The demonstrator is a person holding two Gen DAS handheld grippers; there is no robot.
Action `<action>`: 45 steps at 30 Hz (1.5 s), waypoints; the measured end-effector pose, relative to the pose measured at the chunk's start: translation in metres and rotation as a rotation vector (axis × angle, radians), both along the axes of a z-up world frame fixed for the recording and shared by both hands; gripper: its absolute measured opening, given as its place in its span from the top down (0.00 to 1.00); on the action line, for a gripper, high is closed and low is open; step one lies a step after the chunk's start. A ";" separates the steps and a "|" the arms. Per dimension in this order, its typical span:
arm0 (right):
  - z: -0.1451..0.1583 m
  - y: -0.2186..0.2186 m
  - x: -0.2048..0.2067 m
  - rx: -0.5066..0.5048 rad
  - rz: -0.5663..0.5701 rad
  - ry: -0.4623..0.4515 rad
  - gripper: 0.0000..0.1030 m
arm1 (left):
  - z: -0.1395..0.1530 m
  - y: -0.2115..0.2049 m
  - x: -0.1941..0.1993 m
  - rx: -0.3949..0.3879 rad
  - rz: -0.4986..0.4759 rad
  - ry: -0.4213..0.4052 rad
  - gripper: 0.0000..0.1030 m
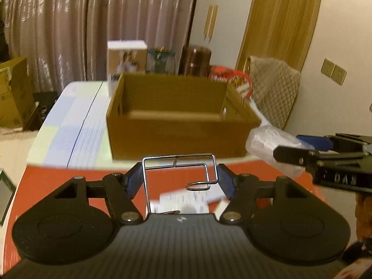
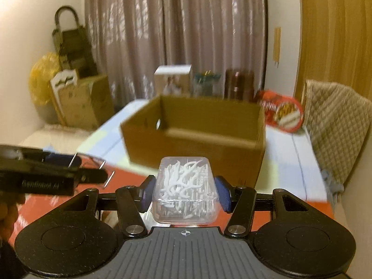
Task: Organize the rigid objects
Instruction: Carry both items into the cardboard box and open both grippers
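My left gripper [image 1: 180, 182] is shut on a bent metal wire rack [image 1: 179, 169], its blue pads pressing both sides of the frame. My right gripper [image 2: 184, 193] is shut on a clear plastic box [image 2: 184, 190] filled with small white parts. Both are held in the air above a red mat [image 1: 58, 181], short of an open cardboard box [image 1: 179, 118] that looks bare inside. The right gripper shows at the right edge of the left wrist view with its clear box [image 1: 272, 144]. The left gripper [image 2: 76, 174] shows at the left of the right wrist view.
Behind the cardboard box stand a white photo carton [image 1: 126, 61], a teal-lidded jar [image 1: 161, 60], a copper canister [image 1: 196, 59] and a red round tin [image 1: 237, 81]. A quilted chair [image 1: 274, 86] is at the right. White paper pieces [image 1: 186, 201] lie on the red mat.
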State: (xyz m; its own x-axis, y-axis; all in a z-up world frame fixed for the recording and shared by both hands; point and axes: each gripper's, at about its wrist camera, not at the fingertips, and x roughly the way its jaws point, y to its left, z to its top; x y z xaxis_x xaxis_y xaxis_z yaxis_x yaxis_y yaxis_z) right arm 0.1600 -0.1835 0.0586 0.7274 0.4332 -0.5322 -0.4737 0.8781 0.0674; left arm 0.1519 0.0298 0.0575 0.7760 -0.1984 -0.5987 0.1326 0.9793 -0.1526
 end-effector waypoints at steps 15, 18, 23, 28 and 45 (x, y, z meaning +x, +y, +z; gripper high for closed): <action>0.013 0.004 0.158 0.025 -0.128 0.116 0.49 | 0.022 0.011 0.155 -0.014 0.009 0.024 0.39; 0.003 0.006 0.169 0.018 -0.136 0.140 0.49 | 0.011 0.011 0.172 -0.018 0.013 0.056 0.39; -0.006 0.011 0.184 0.015 -0.134 0.166 0.49 | -0.003 0.011 0.190 -0.019 0.012 0.086 0.39; -0.014 0.013 0.193 0.012 -0.139 0.185 0.49 | -0.011 0.011 0.200 -0.014 0.011 0.095 0.38; -0.031 0.010 0.202 0.005 -0.159 0.217 0.49 | -0.019 0.013 0.202 0.003 0.048 0.081 0.24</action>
